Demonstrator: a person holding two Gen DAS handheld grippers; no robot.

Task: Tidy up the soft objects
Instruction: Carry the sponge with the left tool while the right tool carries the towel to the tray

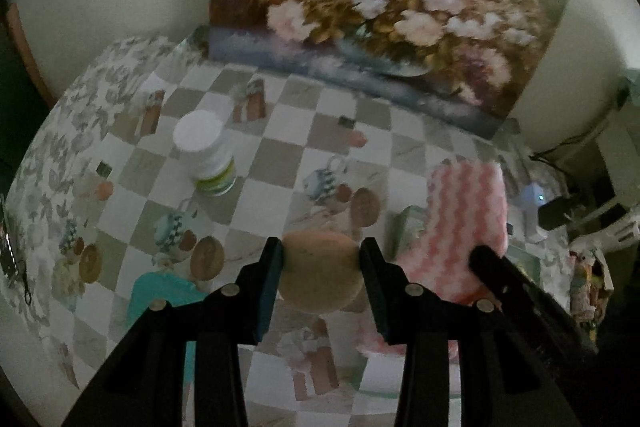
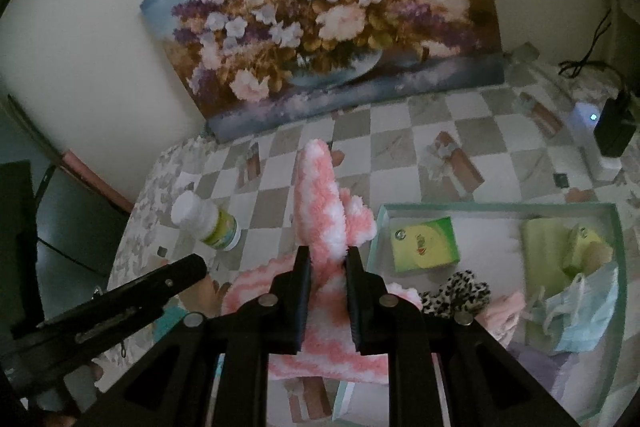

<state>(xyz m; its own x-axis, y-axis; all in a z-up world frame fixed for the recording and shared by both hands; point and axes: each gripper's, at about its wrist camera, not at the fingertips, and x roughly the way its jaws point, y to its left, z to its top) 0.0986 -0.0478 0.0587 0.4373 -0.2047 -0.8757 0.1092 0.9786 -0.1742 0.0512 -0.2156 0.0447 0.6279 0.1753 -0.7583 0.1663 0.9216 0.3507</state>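
Observation:
My left gripper (image 1: pixel 321 261) is shut on a round tan sponge (image 1: pixel 318 273), held above the checkered tablecloth. To its right hangs a fluffy pink-and-white cloth (image 1: pixel 466 215), gripped by the other gripper. In the right wrist view my right gripper (image 2: pixel 327 267) is shut on that pink-and-white cloth (image 2: pixel 322 203), which stands up between the pads and drapes below them. The left gripper's dark body (image 2: pixel 120 301) shows at lower left. A turquoise cloth (image 1: pixel 160 297) lies on the table under my left fingers.
A pale green tray (image 2: pixel 500 207) at right holds a green-yellow box (image 2: pixel 426 245), a leopard-print cloth (image 2: pixel 456 293), a blue face mask (image 2: pixel 586 311) and other soft items. A white bottle (image 1: pixel 206 151) stands on the table. A flower painting (image 2: pixel 320 23) leans on the wall.

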